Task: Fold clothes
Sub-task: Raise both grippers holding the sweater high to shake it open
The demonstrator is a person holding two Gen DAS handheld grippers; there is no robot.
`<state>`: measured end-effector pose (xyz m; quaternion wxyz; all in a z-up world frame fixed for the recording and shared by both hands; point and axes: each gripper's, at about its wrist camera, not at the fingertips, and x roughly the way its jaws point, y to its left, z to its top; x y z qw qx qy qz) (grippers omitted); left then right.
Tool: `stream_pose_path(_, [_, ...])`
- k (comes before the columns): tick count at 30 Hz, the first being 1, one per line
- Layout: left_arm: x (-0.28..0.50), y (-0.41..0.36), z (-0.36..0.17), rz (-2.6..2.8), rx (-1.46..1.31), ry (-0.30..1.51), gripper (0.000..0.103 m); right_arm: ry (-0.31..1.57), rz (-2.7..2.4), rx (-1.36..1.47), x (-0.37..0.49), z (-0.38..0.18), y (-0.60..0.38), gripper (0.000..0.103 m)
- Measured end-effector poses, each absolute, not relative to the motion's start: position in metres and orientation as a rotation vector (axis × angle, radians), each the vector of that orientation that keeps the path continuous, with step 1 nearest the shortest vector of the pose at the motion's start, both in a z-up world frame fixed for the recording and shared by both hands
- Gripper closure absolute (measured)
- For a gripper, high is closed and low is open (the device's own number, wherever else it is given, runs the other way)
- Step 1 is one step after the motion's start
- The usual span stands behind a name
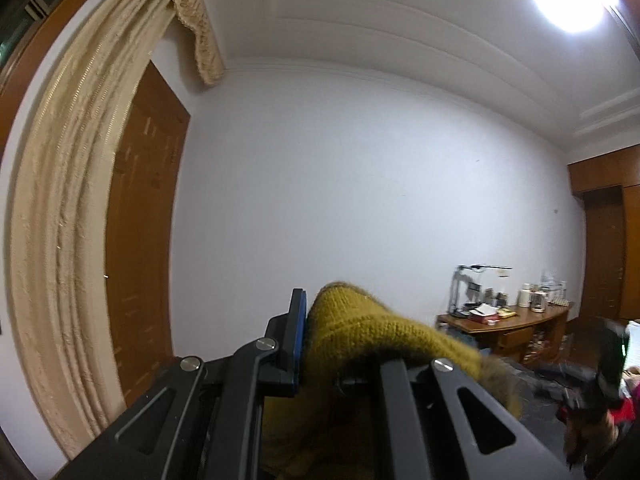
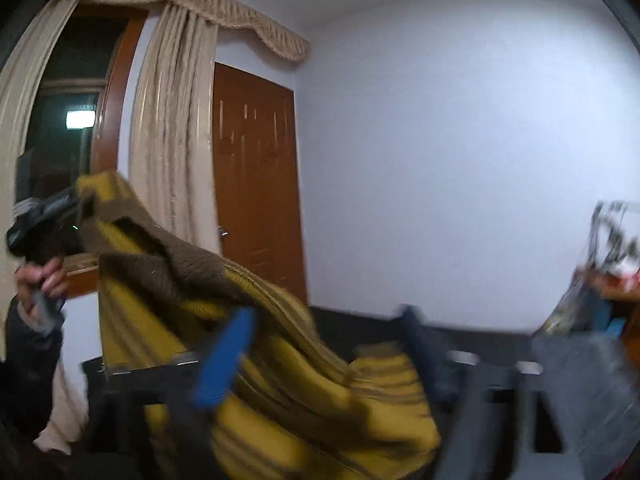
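One mustard-yellow knitted sweater (image 2: pixel 280 380) with brown trim is held up in the air between both tools, well above any surface; no bed or tabletop to lay it on shows beneath it in either view. Seen from the right wrist, it hangs in loose ribbed folds, with a brown band running along its upper edge toward the left hand-held gripper (image 2: pixel 44 216), which is gripped by the person's left hand (image 2: pixel 40 280) over by the curtain (image 2: pixel 172 152). In the left wrist view a bunched yellow edge of the knit sits between the left tool's blue-padded fingers, which are clamped on it. The right hand-held gripper (image 2: pixel 324 344) is blurred; fabric passes between its fingers, which stand some way apart, so I cannot tell whether it truly pinches the cloth or only carries it.

Judging by this, the step in hand is lifting and shaking the garment out to spread it, ahead of any fold. The next move would call for drawing the two held points apart to take out the slack, then lowering it flat.

Behind are a brown door (image 2: pixel 256 176), a white wall, and a cluttered wooden desk (image 1: pixel 508 328) at the far right.
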<state>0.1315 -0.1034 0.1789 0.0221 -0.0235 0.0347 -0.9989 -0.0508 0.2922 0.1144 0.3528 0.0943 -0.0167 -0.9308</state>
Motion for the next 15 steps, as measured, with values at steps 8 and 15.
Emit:
stream_pose_path(8, [0.126,-0.071,0.223,-3.049,-0.130,-0.117,0.091,-0.075,-2.194,0.393,-0.080,0.048,0.281,0.017])
stream_pose_path(15, [0.127,-0.042,0.256,-3.007,-0.186,-0.290,0.091,-0.059,-2.067,0.517,-0.108,0.007,0.256,0.017])
